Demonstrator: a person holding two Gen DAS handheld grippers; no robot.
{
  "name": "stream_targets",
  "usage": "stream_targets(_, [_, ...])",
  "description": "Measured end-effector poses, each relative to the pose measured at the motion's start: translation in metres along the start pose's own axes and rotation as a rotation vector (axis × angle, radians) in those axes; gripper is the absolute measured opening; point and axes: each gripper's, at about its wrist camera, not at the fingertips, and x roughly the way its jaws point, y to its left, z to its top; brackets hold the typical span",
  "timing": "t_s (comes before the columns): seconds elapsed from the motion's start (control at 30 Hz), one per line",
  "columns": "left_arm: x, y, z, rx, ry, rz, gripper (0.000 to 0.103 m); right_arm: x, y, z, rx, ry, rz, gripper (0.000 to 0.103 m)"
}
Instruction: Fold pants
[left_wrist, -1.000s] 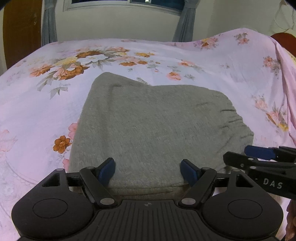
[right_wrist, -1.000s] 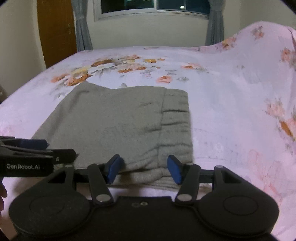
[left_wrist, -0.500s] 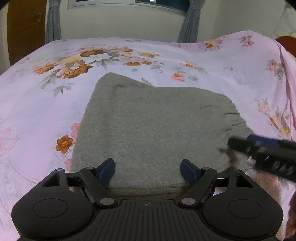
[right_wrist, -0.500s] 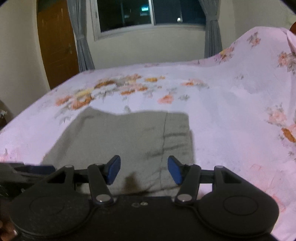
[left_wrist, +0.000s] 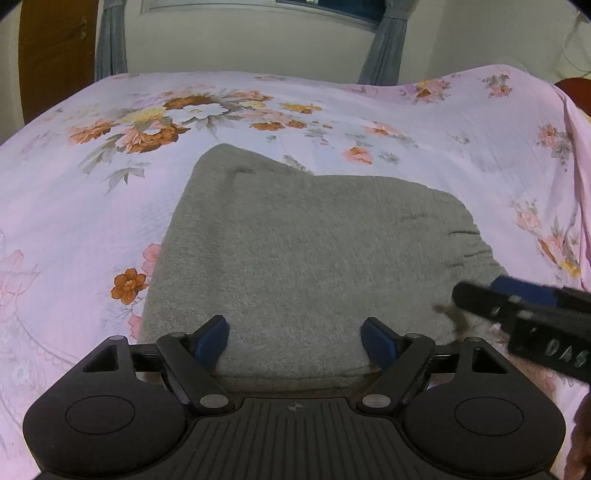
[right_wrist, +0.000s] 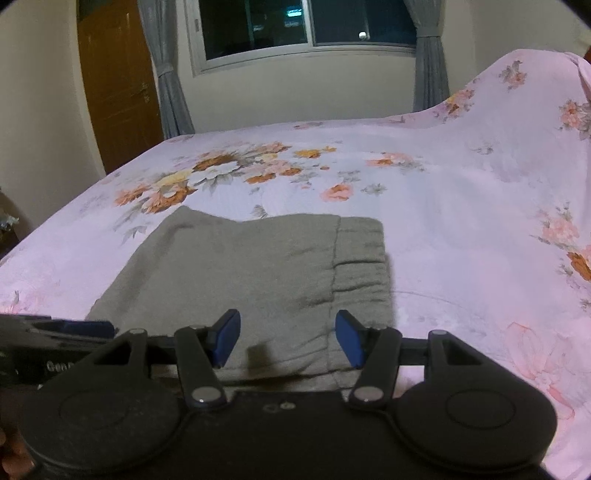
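The fold looks all but done, so the next move is likely just pulling clear: the left gripper (left_wrist: 295, 341) and right gripper (right_wrist: 287, 339) hang spread and empty above the near edge of the grey pants (left_wrist: 306, 266), a thick, flat, fuzzy bundle lying just ahead of the fingers on the flowered bed (left_wrist: 424, 122), waistband toward the right.

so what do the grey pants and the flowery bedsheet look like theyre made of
The grey pants look like a soft, matte knit, maybe fleece or terry: the surface is fuzzy, and the gathered waistband puckers like elastic. The bedsheet looks like thin, smooth woven cloth, perhaps cotton or a blend: it has a printed flower pattern, a faint sheen and fine creases. The exact fibre can't be told.
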Motion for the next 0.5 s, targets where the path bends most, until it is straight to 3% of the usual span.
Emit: stream_targets(0.5, [-0.002,0.033,0.019,-0.011,-0.015,0.068,0.08,-0.002,-0.024,0.001,0.061,0.015,0.011,0.065])
